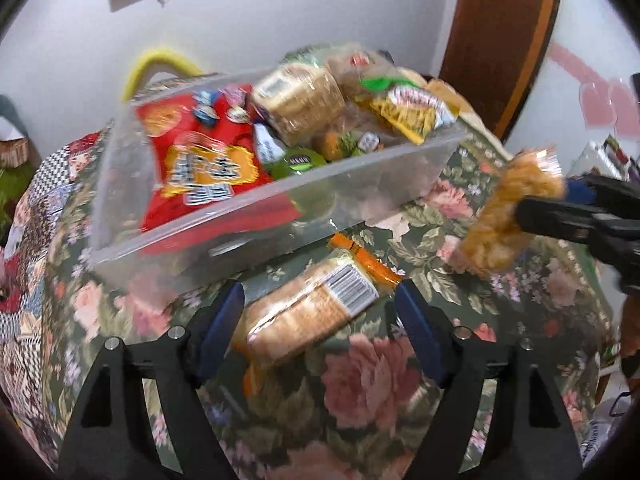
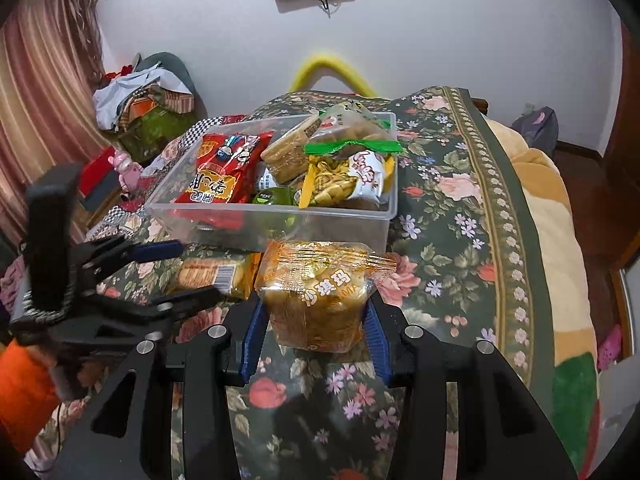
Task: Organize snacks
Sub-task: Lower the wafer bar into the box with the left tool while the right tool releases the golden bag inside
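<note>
A clear plastic box [image 1: 256, 232] [image 2: 360, 224] stands on the floral cloth, filled with a red chip bag [image 1: 200, 160] [image 2: 224, 172], cracker packs and several other snacks. In front of it a cracker pack with a barcode label [image 1: 312, 308] [image 2: 212, 274] lies on the cloth between the fingers of my left gripper [image 1: 320, 320] [image 2: 188, 276], which is open with its pads apart from the pack. My right gripper [image 2: 316, 320] [image 1: 532, 208] is shut on an orange-wrapped cake pack [image 2: 320, 292] [image 1: 508, 212], held above the cloth just to the right of the box's near corner.
The floral cloth [image 2: 452, 216] covers a bed-like surface that drops off at the right onto a striped blanket [image 2: 552, 240]. A yellow hoop [image 2: 332, 68] sits behind the box. A heap of clothes and bags [image 2: 148, 104] lies at the far left by a curtain.
</note>
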A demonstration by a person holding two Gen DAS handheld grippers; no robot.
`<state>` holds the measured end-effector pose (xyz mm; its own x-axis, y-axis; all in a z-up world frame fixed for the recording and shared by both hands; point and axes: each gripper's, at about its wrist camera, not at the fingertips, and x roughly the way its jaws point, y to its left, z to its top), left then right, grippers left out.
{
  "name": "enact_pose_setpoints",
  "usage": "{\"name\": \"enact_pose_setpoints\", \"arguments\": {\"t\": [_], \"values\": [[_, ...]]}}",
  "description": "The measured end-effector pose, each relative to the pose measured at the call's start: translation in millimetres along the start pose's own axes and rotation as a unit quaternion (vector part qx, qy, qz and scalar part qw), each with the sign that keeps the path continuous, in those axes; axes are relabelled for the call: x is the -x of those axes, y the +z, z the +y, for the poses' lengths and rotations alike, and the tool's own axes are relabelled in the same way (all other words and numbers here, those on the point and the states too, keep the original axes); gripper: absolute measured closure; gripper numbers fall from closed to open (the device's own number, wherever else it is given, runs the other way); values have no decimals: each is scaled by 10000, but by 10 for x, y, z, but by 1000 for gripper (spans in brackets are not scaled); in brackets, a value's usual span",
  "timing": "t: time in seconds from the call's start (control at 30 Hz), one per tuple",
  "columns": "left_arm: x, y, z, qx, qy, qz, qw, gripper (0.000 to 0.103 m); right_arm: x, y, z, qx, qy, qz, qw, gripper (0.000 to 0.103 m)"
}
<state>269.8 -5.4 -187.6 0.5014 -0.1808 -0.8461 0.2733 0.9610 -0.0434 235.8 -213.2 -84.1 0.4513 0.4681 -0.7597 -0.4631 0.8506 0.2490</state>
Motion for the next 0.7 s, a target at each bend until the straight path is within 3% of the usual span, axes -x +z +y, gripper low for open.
{"name": "enact_pose_setpoints", "arguments": {"t": [0.17,0.23,0.3,0.5,0.7], "values": [[-236,-37,71,193,-93,212,9995,27,15,-5,-16,23,3,-16,10000,62],[-193,-76,76,232,-121,98,9996,42,17,-15,-23,50,-28,-24,10000,62],[-142,-109,78,256,-138,29,9996,69,3,-17,-8,75,-38,-31,10000,62],[174,-250,4,151,-68,-294,9994,69,9,4,53,70,34,-86,9999,62],[544,-188,48,385,83,-715,9967,69,16,112,150,96,107,-220,9997,62]]}}
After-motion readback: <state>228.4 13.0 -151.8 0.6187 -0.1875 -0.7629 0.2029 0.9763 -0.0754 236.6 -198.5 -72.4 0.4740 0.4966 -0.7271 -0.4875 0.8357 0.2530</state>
